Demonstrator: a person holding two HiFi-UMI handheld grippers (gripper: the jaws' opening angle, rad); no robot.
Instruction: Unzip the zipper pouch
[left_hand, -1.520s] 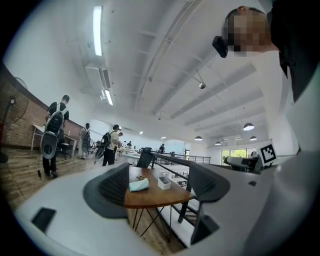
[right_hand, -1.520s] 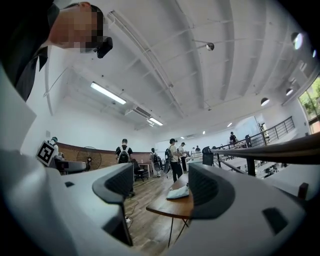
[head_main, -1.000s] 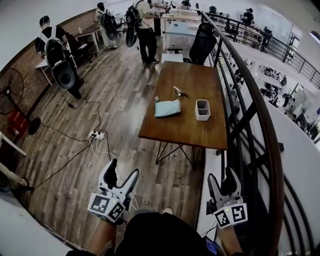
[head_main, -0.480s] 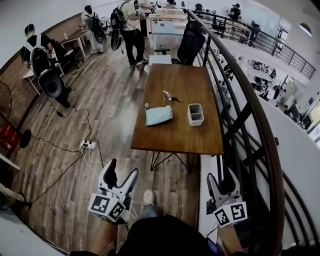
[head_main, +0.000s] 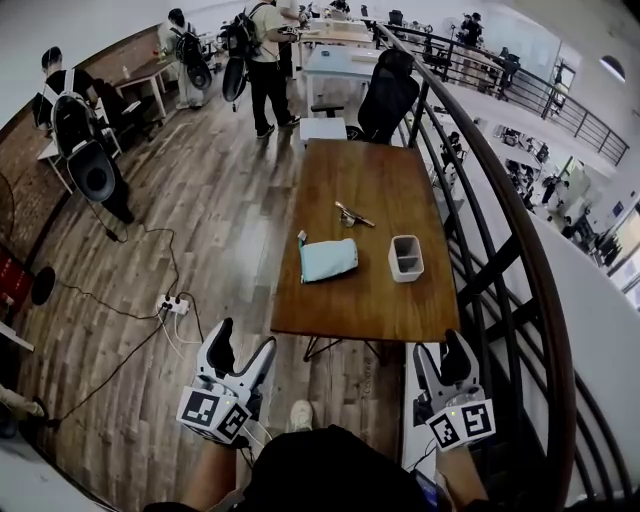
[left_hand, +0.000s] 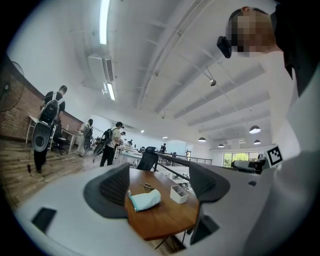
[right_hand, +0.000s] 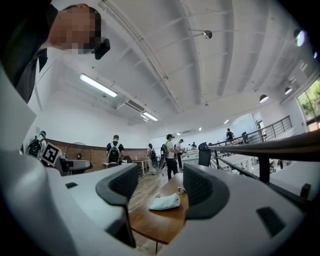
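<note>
A light blue zipper pouch (head_main: 329, 260) lies flat on the wooden table (head_main: 370, 305), well ahead of both grippers. The left gripper view shows the pouch (left_hand: 145, 199) far off between its jaws, and so does the right gripper view (right_hand: 166, 201). My left gripper (head_main: 245, 343) hangs low over the floor, open and empty. My right gripper (head_main: 440, 352) is held beside the railing short of the table's near edge, also open with nothing between its jaws. Neither touches the pouch.
A white open container (head_main: 405, 258) stands right of the pouch, and a small metal object (head_main: 352, 213) lies behind it. A dark curved railing (head_main: 520, 260) runs along the right. A black chair (head_main: 385, 95) is at the table's far end. A power strip with cables (head_main: 170, 305) lies on the floor at left; people (head_main: 265, 50) stand behind.
The table with the pouch has slid lower and nearer in the head view. Both grippers stay low in front of the body, open.
</note>
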